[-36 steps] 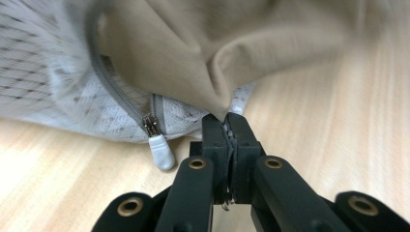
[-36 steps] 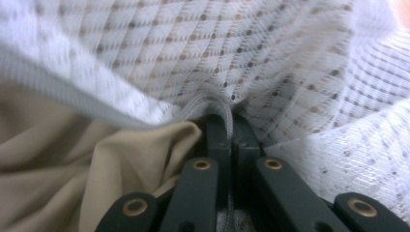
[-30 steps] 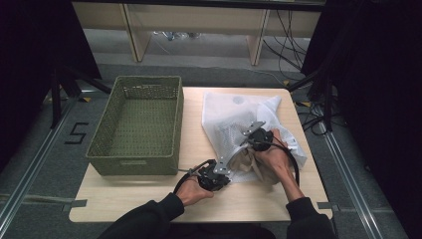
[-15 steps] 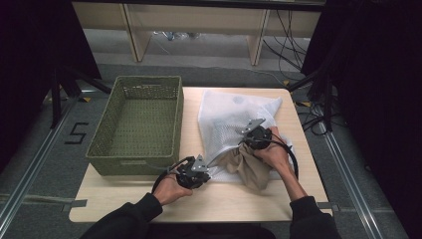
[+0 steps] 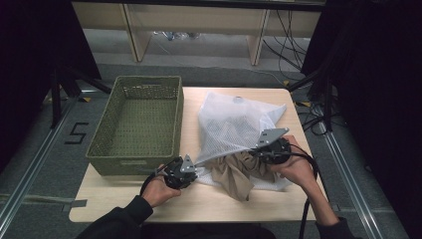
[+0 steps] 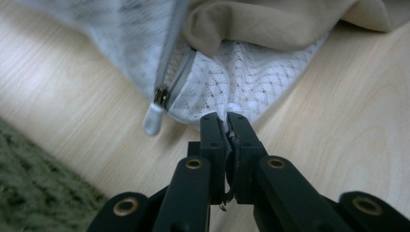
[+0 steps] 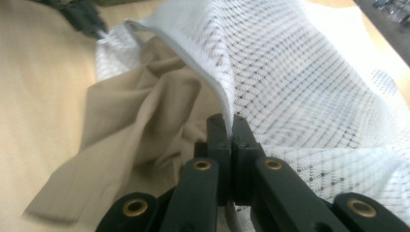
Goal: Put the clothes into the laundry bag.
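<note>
Left gripper: jaws pressed together on a pinch of white mesh at the lower corner of the mesh bag, just beside the zip slider and its pale pull tab. Held in the person's left hand, at the near-left corner of the bag in the high view.

Right gripper: jaws closed on the bag's upper zip edge, lifting it clear of the cloth below. Held in the right hand, at the bag's near-right side in the high view.

Mesh bag: white, open-weave, lying on the table with its mouth toward the person; mouth held open between the two grippers.

Tan cloth: crumpled, partly inside the bag and partly spilling out of its mouth onto the table; in the right gripper view it lies under the raised bag edge.

Wicker basket: green, rectangular, just left of the bag, nothing seen inside.

Table: light wood, bearing bag and basket.

Shelving unit: beyond the bag, past the far table edge.
</note>
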`<state>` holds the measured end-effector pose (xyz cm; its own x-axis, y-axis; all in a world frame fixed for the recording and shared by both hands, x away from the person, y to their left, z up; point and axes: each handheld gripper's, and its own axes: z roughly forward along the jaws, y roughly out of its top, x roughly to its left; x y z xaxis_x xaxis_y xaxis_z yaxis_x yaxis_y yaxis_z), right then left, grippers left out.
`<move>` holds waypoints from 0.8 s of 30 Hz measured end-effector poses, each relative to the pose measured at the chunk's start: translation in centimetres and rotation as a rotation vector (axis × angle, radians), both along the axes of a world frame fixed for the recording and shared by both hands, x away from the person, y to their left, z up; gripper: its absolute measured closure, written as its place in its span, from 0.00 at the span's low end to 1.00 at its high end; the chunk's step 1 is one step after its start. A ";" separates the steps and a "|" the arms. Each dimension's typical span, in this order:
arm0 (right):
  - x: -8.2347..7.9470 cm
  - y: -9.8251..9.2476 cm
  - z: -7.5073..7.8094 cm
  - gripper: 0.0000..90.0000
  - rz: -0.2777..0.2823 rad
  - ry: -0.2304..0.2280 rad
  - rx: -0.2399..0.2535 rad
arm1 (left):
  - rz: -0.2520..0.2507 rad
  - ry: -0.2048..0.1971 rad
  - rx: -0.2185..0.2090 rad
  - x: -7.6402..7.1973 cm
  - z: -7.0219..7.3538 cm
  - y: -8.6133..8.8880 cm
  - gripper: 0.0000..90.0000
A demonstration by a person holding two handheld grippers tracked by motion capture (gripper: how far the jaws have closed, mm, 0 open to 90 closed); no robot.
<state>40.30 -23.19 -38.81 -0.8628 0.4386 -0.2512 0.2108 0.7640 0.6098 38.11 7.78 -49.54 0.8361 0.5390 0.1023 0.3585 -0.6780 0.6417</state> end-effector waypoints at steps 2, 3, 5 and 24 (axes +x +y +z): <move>-0.6 -0.1 0.2 1.00 0.000 -0.011 -0.008 | 0.008 -0.018 -0.001 -0.5 0.3 -0.1 0.83; -0.7 -0.1 0.3 1.00 0.001 -0.008 -0.009 | 0.000 -0.034 -0.005 -0.9 0.6 -0.3 0.82; -0.8 -0.1 0.3 1.00 -0.003 -0.012 -0.005 | -0.037 -0.062 -0.022 -1.9 1.6 -0.8 0.76; -2.3 -0.1 1.3 1.00 0.022 -0.024 0.030 | 0.044 -0.213 -0.064 1.0 0.0 -12.8 0.97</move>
<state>37.97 -23.28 -37.51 -0.8661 0.4273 -0.2593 0.1790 0.7495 0.6373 39.07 -5.07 -49.57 0.7750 0.5853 0.2384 0.2386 -0.6202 0.7473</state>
